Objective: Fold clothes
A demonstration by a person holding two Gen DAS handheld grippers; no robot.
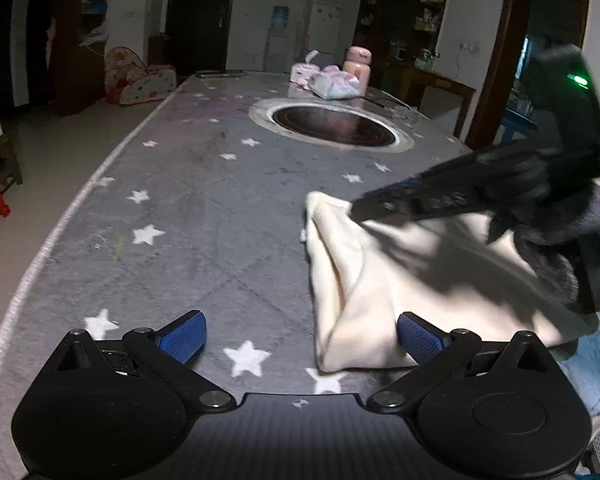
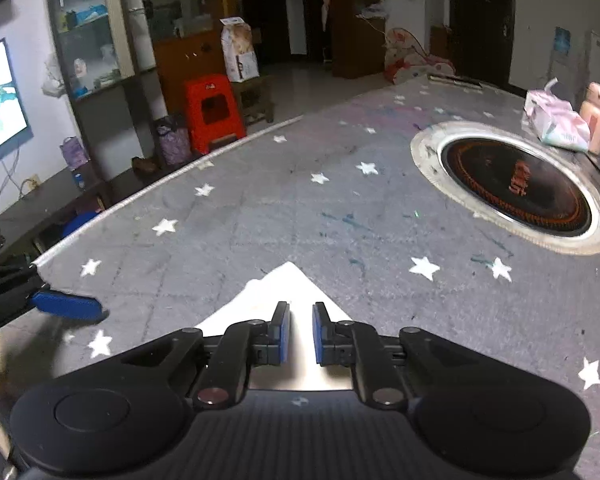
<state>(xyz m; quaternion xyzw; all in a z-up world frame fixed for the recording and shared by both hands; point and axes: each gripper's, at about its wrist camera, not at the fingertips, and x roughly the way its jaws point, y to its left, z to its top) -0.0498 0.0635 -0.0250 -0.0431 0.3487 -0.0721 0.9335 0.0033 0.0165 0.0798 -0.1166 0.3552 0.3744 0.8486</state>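
A cream garment (image 1: 400, 272) lies bunched on the grey star-patterned table cover (image 1: 204, 216), right of centre in the left wrist view. My left gripper (image 1: 300, 338) is open wide just above the table, its right pad (image 1: 418, 338) against the garment's near fold and its left pad over bare cover. My right gripper (image 2: 300, 332) has its pads close together on a corner of the garment (image 2: 288, 284), which pokes out as a pale triangle. In the left wrist view the right gripper (image 1: 356, 210) pins the garment's far edge.
A round black hotplate (image 1: 332, 124) is set into the table's middle. A tissue pack (image 1: 334, 82) and a pink flask (image 1: 358, 64) stand at the far end. The table's left edge (image 1: 60, 232) drops to the floor. A red stool (image 2: 214, 112) stands beyond the table.
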